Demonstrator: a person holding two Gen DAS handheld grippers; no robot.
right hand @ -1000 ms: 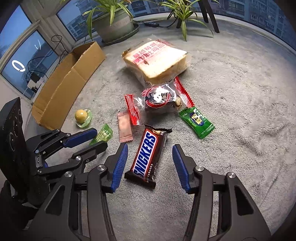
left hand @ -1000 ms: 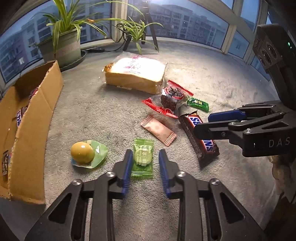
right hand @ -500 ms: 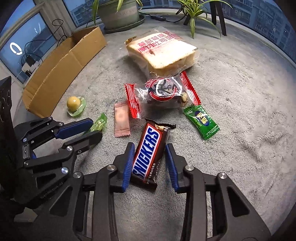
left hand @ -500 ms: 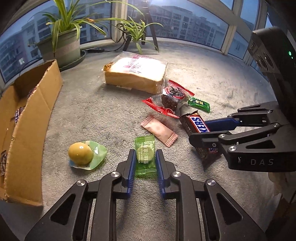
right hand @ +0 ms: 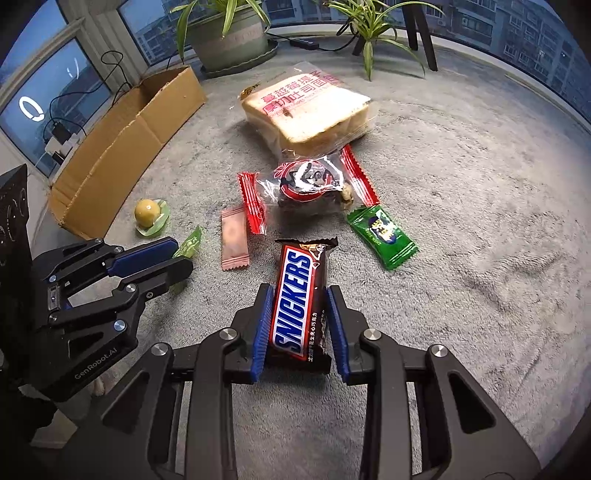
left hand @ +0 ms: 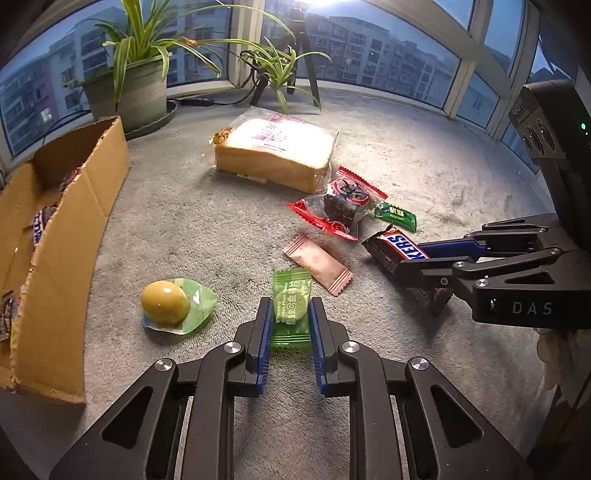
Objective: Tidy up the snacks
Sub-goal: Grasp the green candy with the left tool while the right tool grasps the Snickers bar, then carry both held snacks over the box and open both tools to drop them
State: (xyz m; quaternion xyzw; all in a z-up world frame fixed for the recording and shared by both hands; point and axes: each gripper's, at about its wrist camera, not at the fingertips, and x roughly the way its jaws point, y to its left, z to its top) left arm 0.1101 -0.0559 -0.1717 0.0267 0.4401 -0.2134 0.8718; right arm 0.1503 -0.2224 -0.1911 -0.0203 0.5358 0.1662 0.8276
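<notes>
Candy (left hand: 291,309) in a green wrapper sits low in the centre of the left view, pinched by the left gripper (left hand: 290,325). Right view: the right gripper (right hand: 298,325), jaws just closing, clamps the chocolate bar (right hand: 300,300) at lower centre.

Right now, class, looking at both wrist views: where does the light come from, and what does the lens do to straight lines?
Left wrist view: bright glare at the top window, dusk-blue panes, window frames bowed by the fisheye lens. Right wrist view: glare on the clear cake wrapper; the cardboard box edge curves, corners darkened.
</notes>
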